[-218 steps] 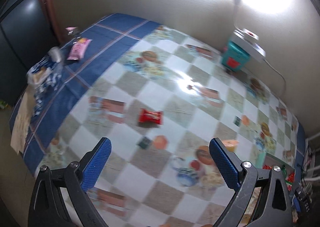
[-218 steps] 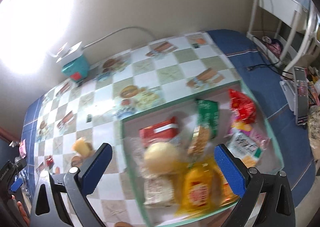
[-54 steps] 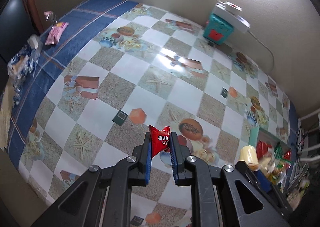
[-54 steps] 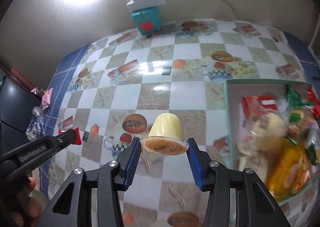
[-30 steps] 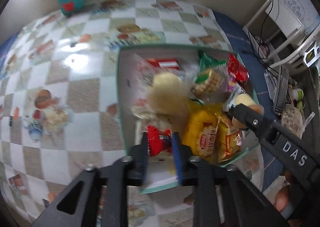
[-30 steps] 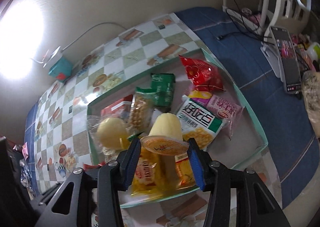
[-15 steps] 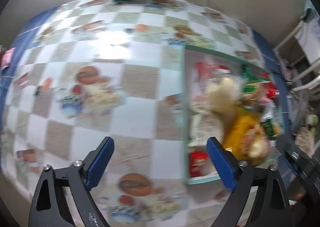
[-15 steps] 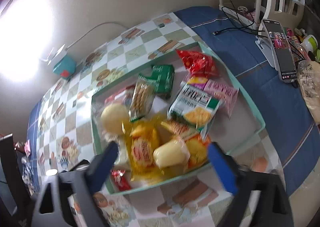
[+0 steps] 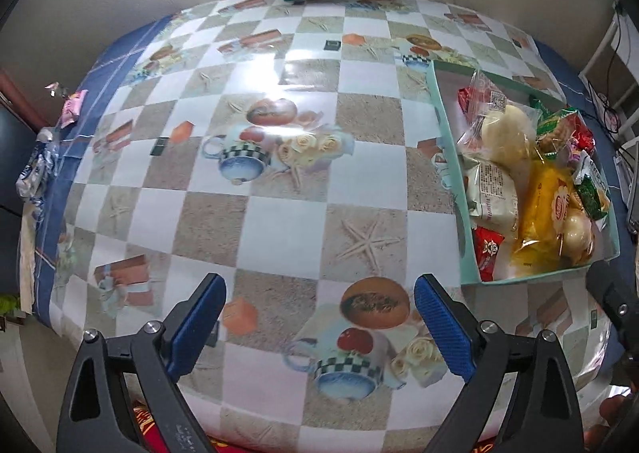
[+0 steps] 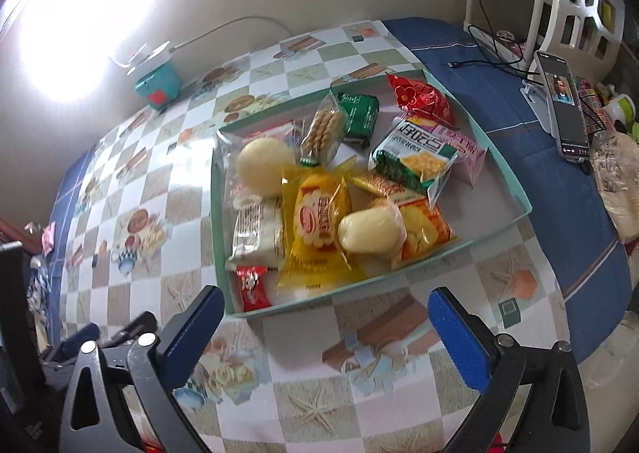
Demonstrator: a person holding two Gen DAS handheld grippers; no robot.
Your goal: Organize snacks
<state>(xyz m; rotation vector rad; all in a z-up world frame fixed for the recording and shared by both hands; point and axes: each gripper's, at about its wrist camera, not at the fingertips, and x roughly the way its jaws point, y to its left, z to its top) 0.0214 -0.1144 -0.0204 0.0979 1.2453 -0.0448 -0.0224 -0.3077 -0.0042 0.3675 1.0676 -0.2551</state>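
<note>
We have released both snacks: the red candy [image 10: 252,286] and jelly cup [image 10: 369,231] now lie in the teal tray [image 10: 504,189], and the left tool [image 9: 319,327] and right tool [image 10: 325,337] gape wide and empty. With the checkered counter [image 9: 279,221] bare of loose snacks nearby, we judge this round complete.

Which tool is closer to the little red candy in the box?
Right. The right tool hangs open just before the red candy; the left tool sits farther off, over the tablecloth.
</note>
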